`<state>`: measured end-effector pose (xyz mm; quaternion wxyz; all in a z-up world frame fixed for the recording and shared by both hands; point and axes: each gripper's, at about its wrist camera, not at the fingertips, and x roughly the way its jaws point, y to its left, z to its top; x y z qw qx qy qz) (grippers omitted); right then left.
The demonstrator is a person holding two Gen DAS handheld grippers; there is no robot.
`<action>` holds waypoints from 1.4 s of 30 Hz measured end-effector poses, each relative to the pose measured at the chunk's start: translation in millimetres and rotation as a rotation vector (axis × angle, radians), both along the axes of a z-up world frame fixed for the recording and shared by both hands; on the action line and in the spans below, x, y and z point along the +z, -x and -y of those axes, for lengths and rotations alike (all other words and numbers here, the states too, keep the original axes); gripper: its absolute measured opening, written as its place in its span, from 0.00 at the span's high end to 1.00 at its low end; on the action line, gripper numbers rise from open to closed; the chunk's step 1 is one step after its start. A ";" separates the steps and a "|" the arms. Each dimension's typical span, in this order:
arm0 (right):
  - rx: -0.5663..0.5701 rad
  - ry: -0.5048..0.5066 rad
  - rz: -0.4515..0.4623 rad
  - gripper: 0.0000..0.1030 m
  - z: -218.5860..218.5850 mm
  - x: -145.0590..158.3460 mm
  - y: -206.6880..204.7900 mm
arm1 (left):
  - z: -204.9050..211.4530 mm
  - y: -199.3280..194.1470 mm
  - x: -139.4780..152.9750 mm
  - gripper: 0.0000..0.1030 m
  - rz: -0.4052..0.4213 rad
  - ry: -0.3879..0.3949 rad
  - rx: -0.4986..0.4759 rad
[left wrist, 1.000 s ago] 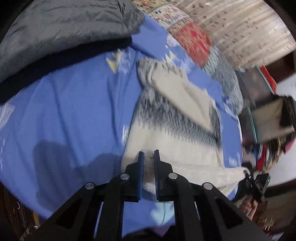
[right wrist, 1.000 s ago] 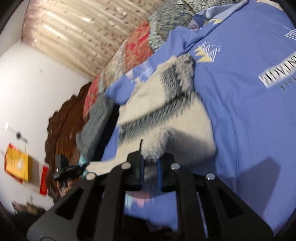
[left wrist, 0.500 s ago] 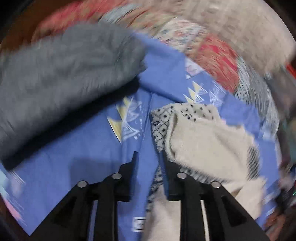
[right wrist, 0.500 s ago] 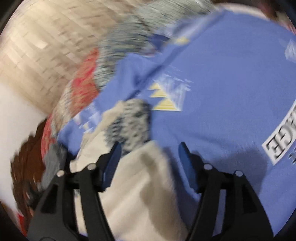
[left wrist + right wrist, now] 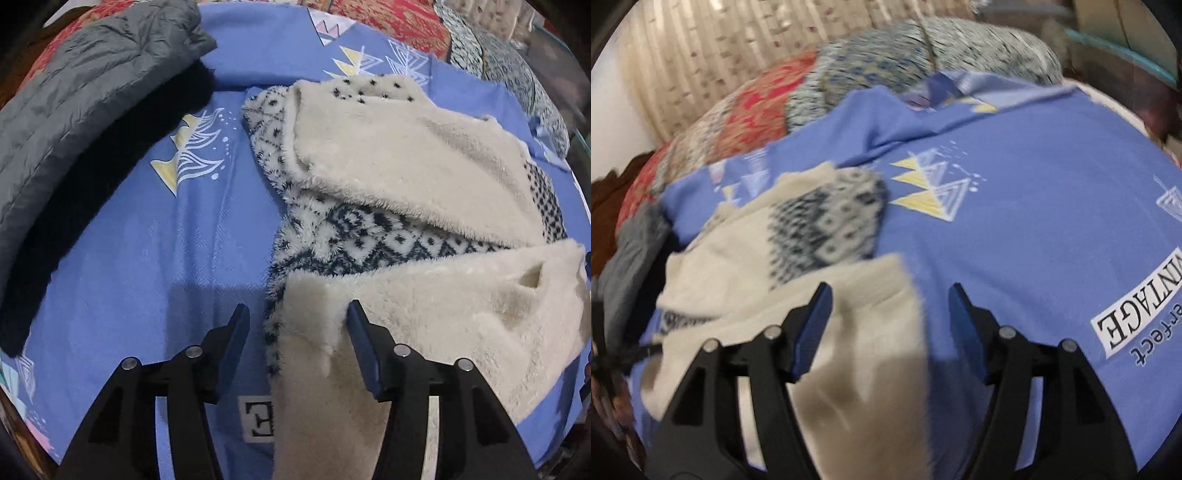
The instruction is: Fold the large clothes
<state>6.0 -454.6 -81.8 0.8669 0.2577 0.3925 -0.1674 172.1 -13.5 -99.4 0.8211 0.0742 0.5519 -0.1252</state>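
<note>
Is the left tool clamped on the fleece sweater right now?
No, the left tool is open, its fingers spread above the fleece sweater without pinching it.

blue sheet [image 5: 1052, 229] | "VINTAGE", partly cut off, upside down | "erfect" beneath | left view: "E"

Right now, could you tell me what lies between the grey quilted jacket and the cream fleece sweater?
In the left wrist view, only blue printed bedsheet separates the grey quilted jacket from the cream fleece sweater.

cream fleece [image 5: 406, 155] with navy diamonds, blue sheet [image 5: 147, 258], grey jacket [image 5: 85, 85]
</note>
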 end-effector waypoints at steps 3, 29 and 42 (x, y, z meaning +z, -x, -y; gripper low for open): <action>0.078 -0.125 -0.076 0.86 0.4 -23.5 -6.3 | 5.2 5.7 -1.2 0.65 0.036 -0.027 -0.002; 0.143 -0.120 -0.019 0.91 -54.0 0.9 82.1 | -60.2 74.0 11.3 0.43 -0.176 0.208 0.046; 0.106 -0.107 -0.190 0.70 -58.4 -29.3 129.1 | -71.0 101.7 -10.4 0.66 -0.242 0.044 -0.010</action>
